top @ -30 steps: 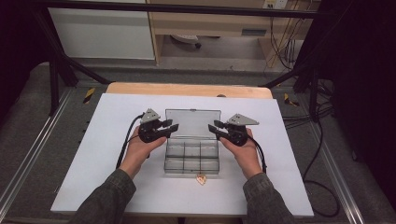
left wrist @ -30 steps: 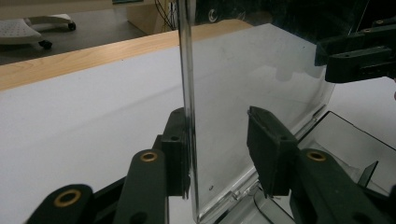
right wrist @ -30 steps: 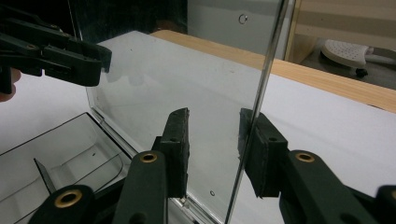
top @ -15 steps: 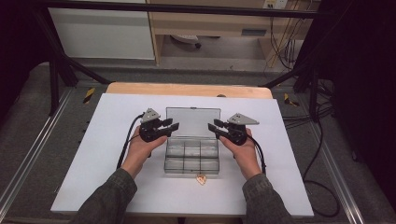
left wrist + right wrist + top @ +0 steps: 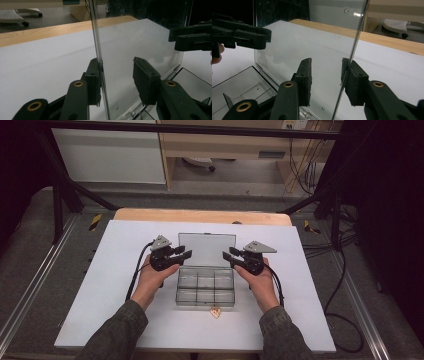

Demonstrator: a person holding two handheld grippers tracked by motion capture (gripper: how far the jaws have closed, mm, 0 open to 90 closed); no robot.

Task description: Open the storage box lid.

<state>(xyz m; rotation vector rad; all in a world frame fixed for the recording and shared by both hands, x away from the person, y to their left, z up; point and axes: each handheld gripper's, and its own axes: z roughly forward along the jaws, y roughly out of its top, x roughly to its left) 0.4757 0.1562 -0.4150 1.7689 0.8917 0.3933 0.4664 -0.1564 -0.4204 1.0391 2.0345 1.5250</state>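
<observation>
A clear plastic compartment box (image 5: pixel 206 286) sits mid-table with its lid (image 5: pixel 206 248) standing upright. My left gripper (image 5: pixel 182 255) is open at the lid's left edge. In the left gripper view, the lid (image 5: pixel 140 37) passes edge-on between the jaws of my left gripper (image 5: pixel 117 65), against the left pad (image 5: pixel 93 75). My right gripper (image 5: pixel 236 255) is open at the lid's right edge. In the right gripper view, the lid (image 5: pixel 312 37) runs between the jaws of my right gripper (image 5: pixel 325 64), close to the right pad (image 5: pixel 351 75). The compartments (image 5: pixel 237 85) look empty.
A small orange object (image 5: pixel 216 312) lies on the white tabletop (image 5: pixel 100 285) just in front of the box. A wooden strip (image 5: pixel 200 216) borders the far edge. Cables (image 5: pixel 345 290) trail off the right side.
</observation>
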